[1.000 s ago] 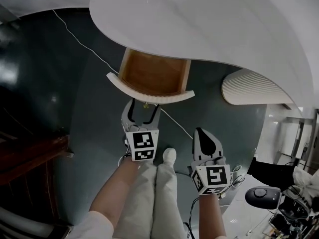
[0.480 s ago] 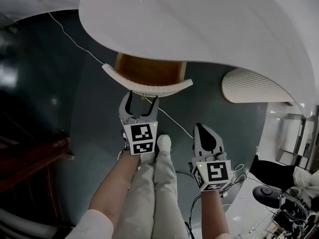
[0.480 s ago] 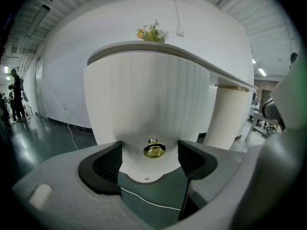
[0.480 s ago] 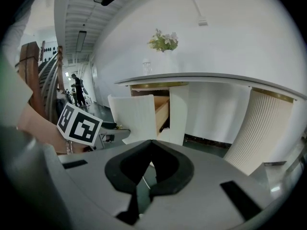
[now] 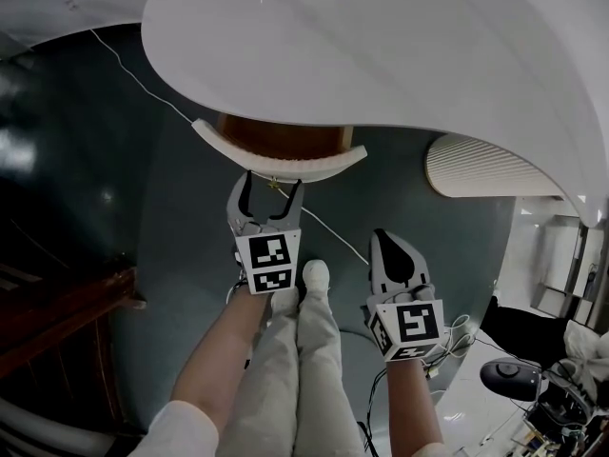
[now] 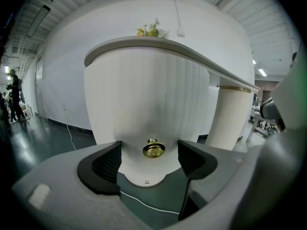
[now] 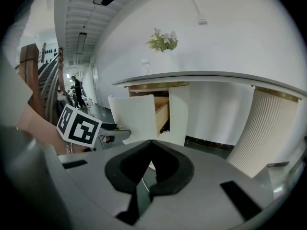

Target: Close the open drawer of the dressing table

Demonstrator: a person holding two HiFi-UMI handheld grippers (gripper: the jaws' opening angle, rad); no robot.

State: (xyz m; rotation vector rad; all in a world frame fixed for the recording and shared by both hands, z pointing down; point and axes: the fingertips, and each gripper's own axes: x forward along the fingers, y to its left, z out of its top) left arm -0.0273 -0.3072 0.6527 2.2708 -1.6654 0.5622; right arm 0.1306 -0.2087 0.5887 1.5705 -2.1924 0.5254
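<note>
- The drawer of the dressing table is partly open. Its curved white front stands out from under the table top, and a narrow strip of the brown wood inside shows behind it.
- The left gripper is right in front of the drawer, with its jaws wide apart. In the left gripper view the gold knob sits between the two black pads, but the pads do not press on it.
- I judge that the jaws are kept wide so they pass on both sides of the knob, and the gripper can push on the flat front without pinching anything. I cannot tell if the tips touch the front already.
- The right gripper is held lower and to the right, well apart from the drawer, beside the person's leg. Its jaws are together and hold nothing. It seems to wait, because one gripper is enough for a push.
- The task looks far along: only a short part of the drawer is outside. The next move probably needs a straight push toward the table, so the drawer does not turn and jam.
- A thin white cable lies on the dark floor under the drawer and does not block it.
</note>
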